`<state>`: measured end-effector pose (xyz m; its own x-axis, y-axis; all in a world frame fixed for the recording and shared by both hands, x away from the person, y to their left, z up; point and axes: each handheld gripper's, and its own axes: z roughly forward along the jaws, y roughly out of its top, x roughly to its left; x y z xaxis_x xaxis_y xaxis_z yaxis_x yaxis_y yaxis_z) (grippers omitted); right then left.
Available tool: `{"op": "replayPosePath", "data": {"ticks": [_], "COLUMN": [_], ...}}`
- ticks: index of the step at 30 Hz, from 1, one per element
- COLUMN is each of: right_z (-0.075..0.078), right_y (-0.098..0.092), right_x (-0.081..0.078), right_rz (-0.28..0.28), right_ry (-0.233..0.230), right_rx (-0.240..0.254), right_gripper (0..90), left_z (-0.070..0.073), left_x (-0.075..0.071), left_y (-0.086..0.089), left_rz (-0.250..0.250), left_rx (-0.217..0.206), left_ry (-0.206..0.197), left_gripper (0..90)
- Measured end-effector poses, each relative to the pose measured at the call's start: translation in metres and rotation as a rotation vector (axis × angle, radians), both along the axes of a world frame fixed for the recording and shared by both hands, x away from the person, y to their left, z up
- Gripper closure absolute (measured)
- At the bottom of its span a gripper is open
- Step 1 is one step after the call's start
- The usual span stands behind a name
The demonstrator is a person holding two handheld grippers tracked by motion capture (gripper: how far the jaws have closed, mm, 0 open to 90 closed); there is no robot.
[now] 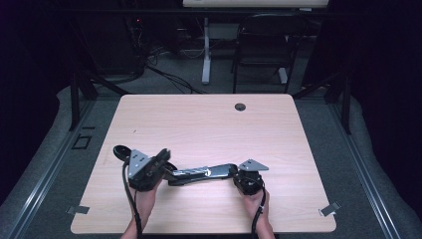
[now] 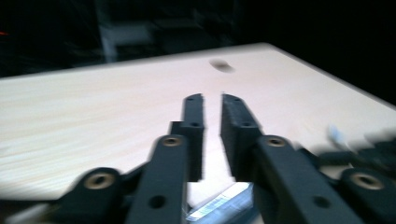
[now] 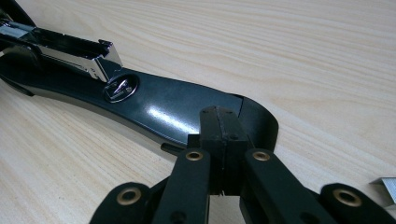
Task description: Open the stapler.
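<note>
One stapler [image 1: 201,174], opened flat near table [image 1: 209,124] front edge; rigid, weighty, glossy and slippery; grip at plain base end, clear of metal staple rail. Right gripper [image 3: 223,135] shut, pressing that end; left gripper [image 2: 212,121] narrowly apart, empty.

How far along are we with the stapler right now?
Done: the stapler lies swung open on the table, metal staple channel exposed. In hand: the right gripper pins its base end; the left gripper is open, holding nothing. Left: probably reloading and closing it.
</note>
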<state>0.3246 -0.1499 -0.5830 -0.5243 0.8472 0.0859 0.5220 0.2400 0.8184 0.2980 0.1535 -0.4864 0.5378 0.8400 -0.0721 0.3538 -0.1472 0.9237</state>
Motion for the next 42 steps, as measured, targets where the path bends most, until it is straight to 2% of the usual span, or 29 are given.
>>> {"op": "replayPosePath", "data": {"ticks": [1,4,8,12,15,19,25,27,33,35,37,41,42], "right_z": [0.0,0.0,0.0,0.0,0.0,0.0,0.001,0.001,0.002,0.004,0.006,0.01,0.012], "right_y": [0.001,0.001,0.001,0.0,-0.001,-0.002,-0.004,-0.005,-0.007,-0.006,-0.005,-0.002,-0.001], "right_x": [0.0,0.0,0.0,0.0,0.001,0.002,0.004,0.005,0.007,0.008,0.009,0.012,0.014], "right_rz": [-0.005,-0.006,-0.004,-0.004,0.002,0.003,0.008,0.011,0.032,0.037,0.04,0.058,0.061], "right_ry": [-0.004,-0.003,-0.003,-0.002,0.005,0.011,0.04,0.051,0.076,0.087,0.095,0.117,0.129], "right_rx": [0.006,0.006,0.006,0.004,-0.002,0.018,0.035,0.049,0.07,0.064,0.05,0.023,0.004], "right_gripper": [90.0,90.0,90.0,90.0,90.0,90.0,90.0,90.0,83.6,80.7,77.8,70.1,68.6], "left_z": [0.001,0.001,0.004,0.001,-0.004,-0.013,-0.021,-0.021,-0.024,-0.025,-0.024,-0.024,-0.025], "left_x": [0.003,0.012,0.022,0.029,0.029,0.023,0.015,0.012,0.001,-0.002,-0.007,-0.016,-0.017], "left_y": [-0.006,-0.031,-0.057,-0.064,-0.063,-0.058,-0.045,-0.043,-0.032,-0.03,-0.027,-0.018,-0.017], "left_rz": [-0.057,-0.156,-0.24,-0.282,-0.316,-0.374,-0.434,-0.457,-0.498,-0.507,-0.521,-0.556,-0.563], "left_rx": [0.005,0.075,0.148,0.191,0.223,0.26,0.291,0.32,0.348,0.35,0.38,0.388,0.392], "left_ry": [0.029,0.087,0.133,0.171,0.206,0.244,0.269,0.272,0.281,0.295,0.29,0.303,0.309], "left_gripper": [69.8,58.1,45.0,36.9,31.9,25.8,18.3,16.9,14.8,14.4,14.0,12.4,12.0]}}
